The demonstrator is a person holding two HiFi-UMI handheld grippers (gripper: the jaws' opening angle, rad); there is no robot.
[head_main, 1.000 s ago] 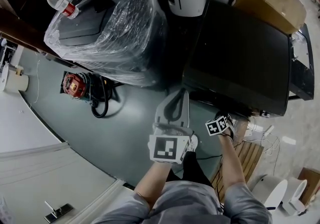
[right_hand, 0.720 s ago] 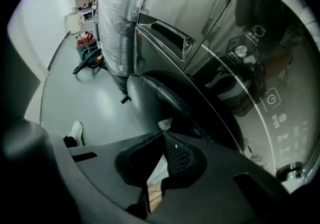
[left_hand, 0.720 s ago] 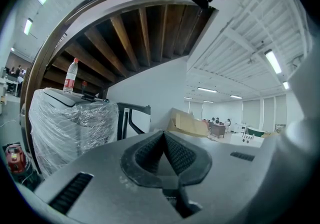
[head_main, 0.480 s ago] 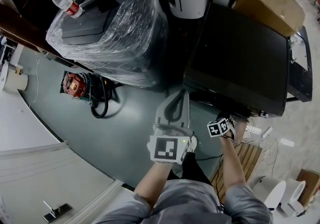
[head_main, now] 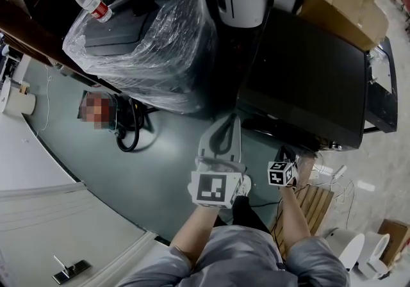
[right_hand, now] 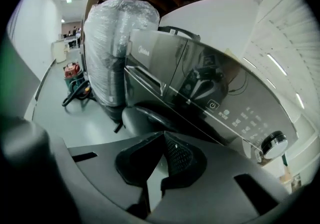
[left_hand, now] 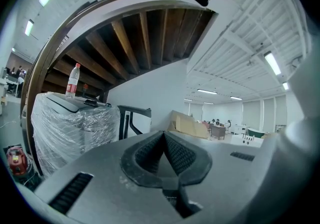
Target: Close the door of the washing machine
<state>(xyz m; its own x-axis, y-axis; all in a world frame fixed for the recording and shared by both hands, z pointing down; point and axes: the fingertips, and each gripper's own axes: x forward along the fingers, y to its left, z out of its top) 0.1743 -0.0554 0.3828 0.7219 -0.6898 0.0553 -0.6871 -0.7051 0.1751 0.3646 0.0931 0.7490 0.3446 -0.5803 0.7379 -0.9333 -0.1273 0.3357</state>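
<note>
Washing machine at centre-right, head view; round door appears ajar, low on front, just ahead of right tool. Right tool and left tool pressed together, empty. Door prob. rigid, free-swinging: push outer face nr free rim. Open floor at frame left.

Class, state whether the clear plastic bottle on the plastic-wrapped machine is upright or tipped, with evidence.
Upright. In the left gripper view the clear plastic bottle stands cap-up on the plastic-wrapped machine.
</note>
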